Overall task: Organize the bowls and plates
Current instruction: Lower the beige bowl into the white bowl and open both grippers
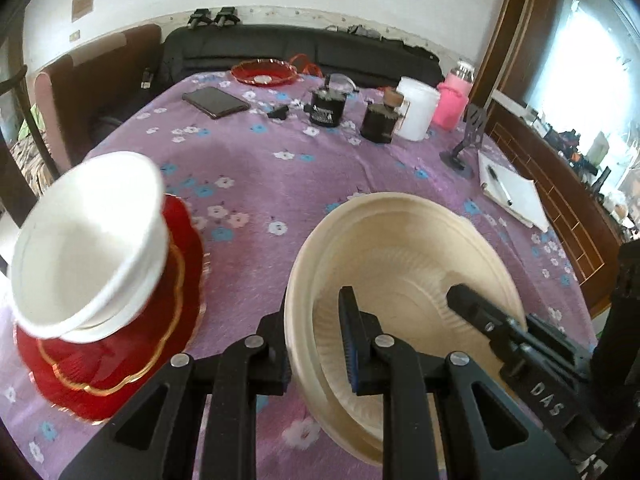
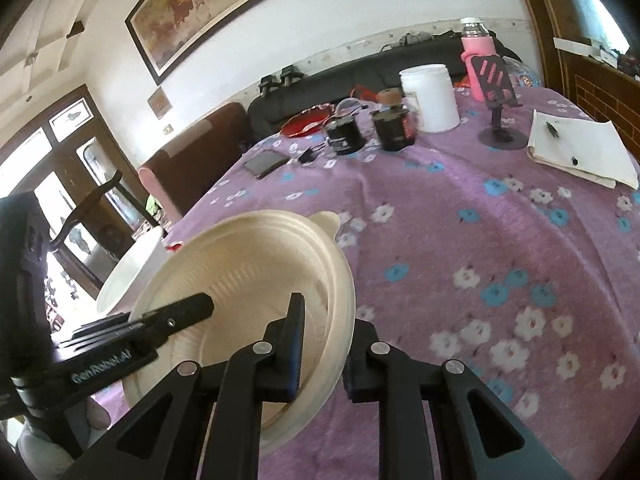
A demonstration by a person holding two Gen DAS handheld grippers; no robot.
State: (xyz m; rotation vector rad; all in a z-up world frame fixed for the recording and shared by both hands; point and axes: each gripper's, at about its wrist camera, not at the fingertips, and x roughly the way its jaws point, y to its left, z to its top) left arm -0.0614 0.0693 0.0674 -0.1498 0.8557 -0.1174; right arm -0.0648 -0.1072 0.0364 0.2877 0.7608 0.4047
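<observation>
A stack of cream disposable plates [image 1: 404, 256] hangs tilted just above the purple cloth, held from both sides. My left gripper [image 1: 312, 344] is shut on its left rim, one finger inside and one outside. My right gripper [image 2: 324, 344] is shut on the right rim of the same cream plates [image 2: 248, 264]. The right gripper [image 1: 484, 316] also shows in the left wrist view, and the left gripper [image 2: 176, 316] in the right wrist view. A white bowl [image 1: 88, 240] sits on a red scalloped plate [image 1: 120, 360] to the left. That white bowl [image 2: 128, 268] peeks out behind the plates.
At the far side of the table are another red plate [image 1: 264, 72], a phone [image 1: 216, 102], two black jars [image 1: 328, 108], a white tub [image 1: 416, 108], a pink bottle [image 1: 454, 100], a phone stand [image 1: 466, 140] and a notepad with pen [image 1: 508, 192]. A black sofa [image 1: 280, 48] stands behind.
</observation>
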